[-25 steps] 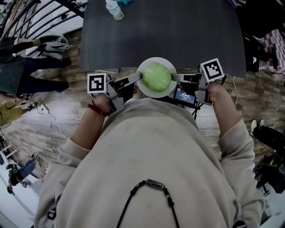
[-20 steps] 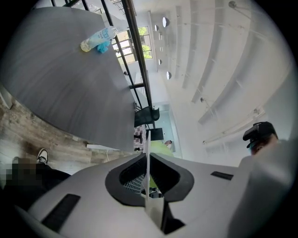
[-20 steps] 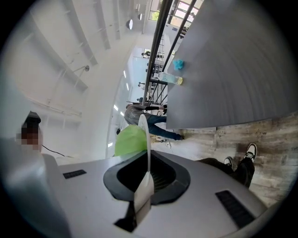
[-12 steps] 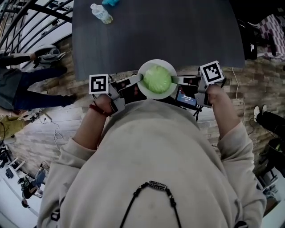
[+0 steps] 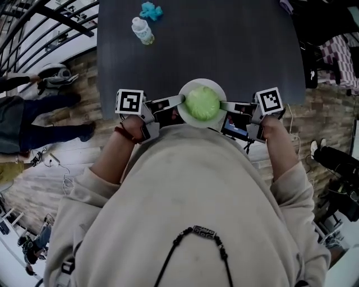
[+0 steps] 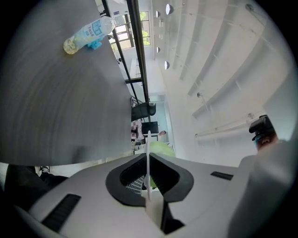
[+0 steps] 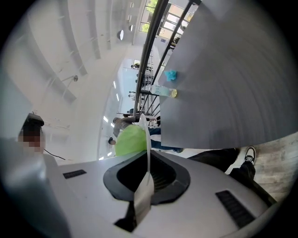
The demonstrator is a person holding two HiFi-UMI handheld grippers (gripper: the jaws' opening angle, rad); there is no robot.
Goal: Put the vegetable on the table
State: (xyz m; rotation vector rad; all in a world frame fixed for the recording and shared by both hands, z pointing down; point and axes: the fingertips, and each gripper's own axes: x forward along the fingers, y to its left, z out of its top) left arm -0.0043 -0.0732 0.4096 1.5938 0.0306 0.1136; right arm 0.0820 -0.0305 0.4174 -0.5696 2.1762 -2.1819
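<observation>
A white plate (image 5: 191, 89) carries a round green cabbage (image 5: 202, 102) and hangs level over the near edge of the dark grey table (image 5: 235, 50). My left gripper (image 5: 178, 101) is shut on the plate's left rim. My right gripper (image 5: 224, 104) is shut on its right rim. In the left gripper view the plate (image 6: 148, 153) shows edge-on as a thin white line clamped in the gripper (image 6: 148, 179), with the cabbage (image 6: 161, 148) behind it. The right gripper view shows the same: plate edge (image 7: 147, 137), cabbage (image 7: 129, 140), gripper (image 7: 148, 172).
A plastic bottle (image 5: 142, 30) lies at the table's far left beside a small blue thing (image 5: 151, 10). A person (image 5: 33, 120) stands on the wooden floor at the left, near a black railing (image 5: 33, 28). Shoes and dark bags (image 5: 331, 162) sit at the right.
Both grippers have carried the plate with the cabbage forward, so it now overlaps the table's near edge. The bottle and blue thing have come further into view.
</observation>
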